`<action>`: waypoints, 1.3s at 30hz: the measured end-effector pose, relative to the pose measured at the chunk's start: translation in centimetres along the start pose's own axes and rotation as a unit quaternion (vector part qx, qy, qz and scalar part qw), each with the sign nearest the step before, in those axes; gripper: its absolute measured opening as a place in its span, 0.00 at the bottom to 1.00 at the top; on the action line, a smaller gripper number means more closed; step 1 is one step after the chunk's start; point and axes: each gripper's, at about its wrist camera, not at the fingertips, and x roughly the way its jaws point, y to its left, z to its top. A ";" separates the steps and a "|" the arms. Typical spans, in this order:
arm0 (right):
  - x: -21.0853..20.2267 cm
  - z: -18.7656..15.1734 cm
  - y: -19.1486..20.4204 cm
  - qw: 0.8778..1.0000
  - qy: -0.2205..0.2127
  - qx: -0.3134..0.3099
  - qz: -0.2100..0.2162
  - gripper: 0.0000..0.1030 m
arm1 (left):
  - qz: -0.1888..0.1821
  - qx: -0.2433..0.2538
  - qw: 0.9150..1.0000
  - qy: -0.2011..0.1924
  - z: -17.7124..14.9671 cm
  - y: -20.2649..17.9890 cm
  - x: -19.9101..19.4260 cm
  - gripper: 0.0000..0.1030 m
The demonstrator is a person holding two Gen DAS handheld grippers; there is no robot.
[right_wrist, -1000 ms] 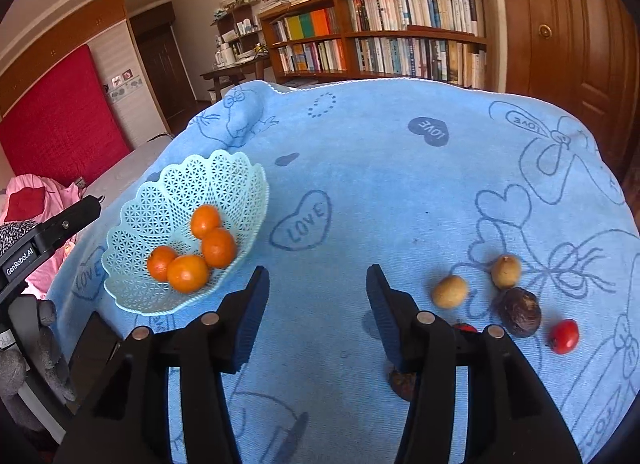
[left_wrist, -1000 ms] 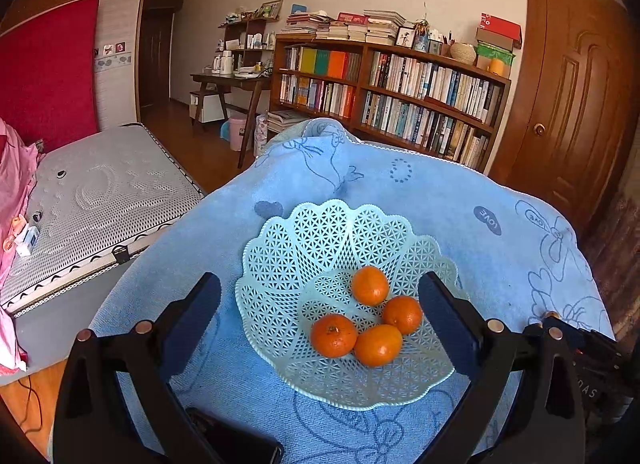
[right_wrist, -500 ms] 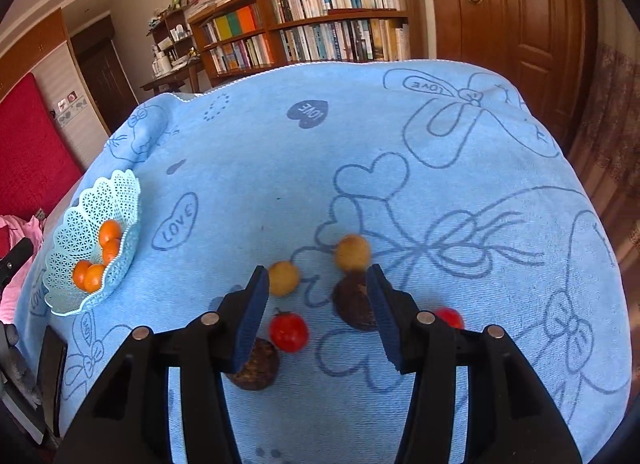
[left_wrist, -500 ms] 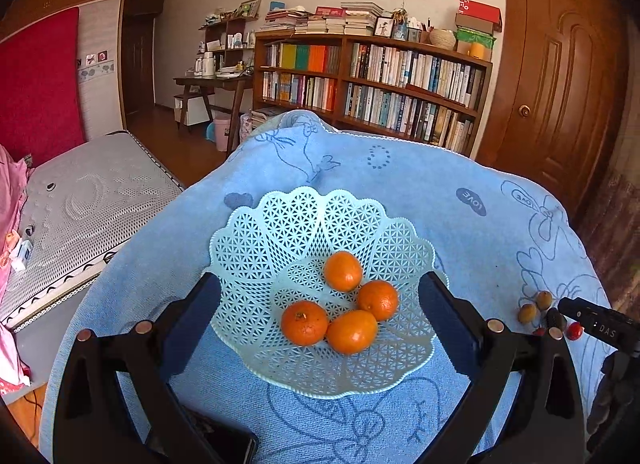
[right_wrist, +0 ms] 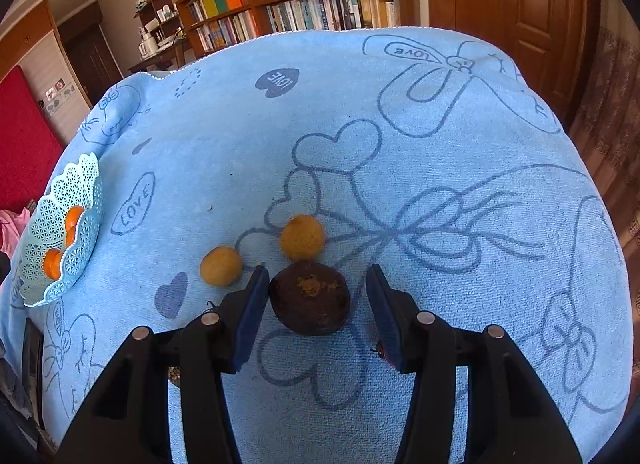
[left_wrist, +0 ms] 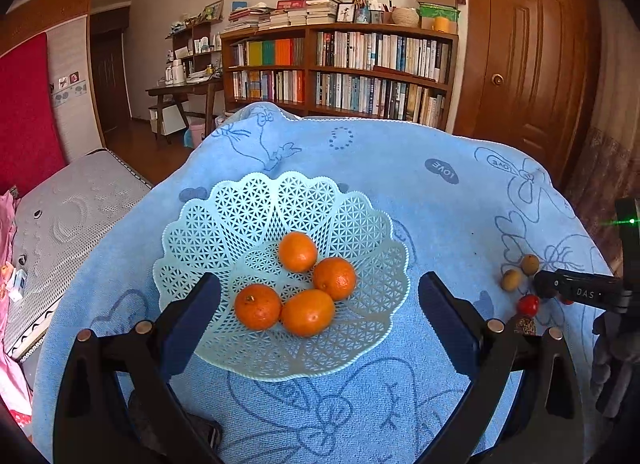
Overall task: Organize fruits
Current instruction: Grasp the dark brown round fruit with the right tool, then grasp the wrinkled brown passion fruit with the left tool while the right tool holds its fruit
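Right wrist view: your right gripper [right_wrist: 314, 284] has its fingers spread around the dark brown fruit [right_wrist: 310, 297] on the blue cloth [right_wrist: 440, 124]; your left gripper [left_wrist: 320, 296] hangs wide apart over the basket [left_wrist: 224, 224] holding four oranges [left_wrist: 306, 312].

Two yellow fruits [right_wrist: 302, 237] crowd just beyond the right tool [right_wrist: 316, 296]; cloth [right_wrist: 440, 124] beyond lies open.

A long wooden bookcase [left_wrist: 344, 72] packed with books ran across the upper centre, boxes stacked on top. A panelled brown wooden door [left_wrist: 532, 60] stood at upper right. At left lay a white quilted mattress [left_wrist: 68, 220] beneath a red wall panel [left_wrist: 24, 112], a dark wooden desk [left_wrist: 184, 90] beyond.
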 end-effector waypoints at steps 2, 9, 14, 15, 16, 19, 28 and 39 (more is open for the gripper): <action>0.3 0.0 0.3 1.000 0.005 -0.009 0.001 0.50 | -0.002 0.004 1.000 0.002 -0.1 -0.4 0.0 0.97; 0.7 -0.7 0.7 1.000 0.012 -0.026 0.003 0.43 | -0.008 0.013 1.000 0.011 -0.6 -1.3 0.2 0.97; 0.1 -1.1 0.5 1.000 0.000 -0.020 0.006 0.41 | -0.015 0.026 0.999 0.018 -0.9 -2.5 0.5 0.97; -0.2 -1.2 0.5 1.000 -0.005 -0.019 0.006 0.41 | -0.016 0.030 0.999 0.019 -1.0 -2.8 0.6 0.97; -0.5 -1.3 0.4 1.000 -0.013 -0.017 0.004 0.41 | -0.017 0.033 0.999 0.020 -1.0 -3.1 0.6 0.97; -1.6 -1.4 0.1 0.999 -0.039 -0.009 -0.004 0.41 | -0.025 0.042 0.998 0.024 -1.1 -4.2 0.8 0.97; -4.1 -1.8 -1.5 0.995 -0.095 0.019 -0.017 0.41 | -0.066 0.092 0.993 0.045 -2.5 -9.6 1.7 0.97; -4.4 -2.4 -2.8 0.994 -0.101 0.049 0.003 0.41 | -0.107 0.132 0.982 0.078 -4.0 -15.1 3.9 0.97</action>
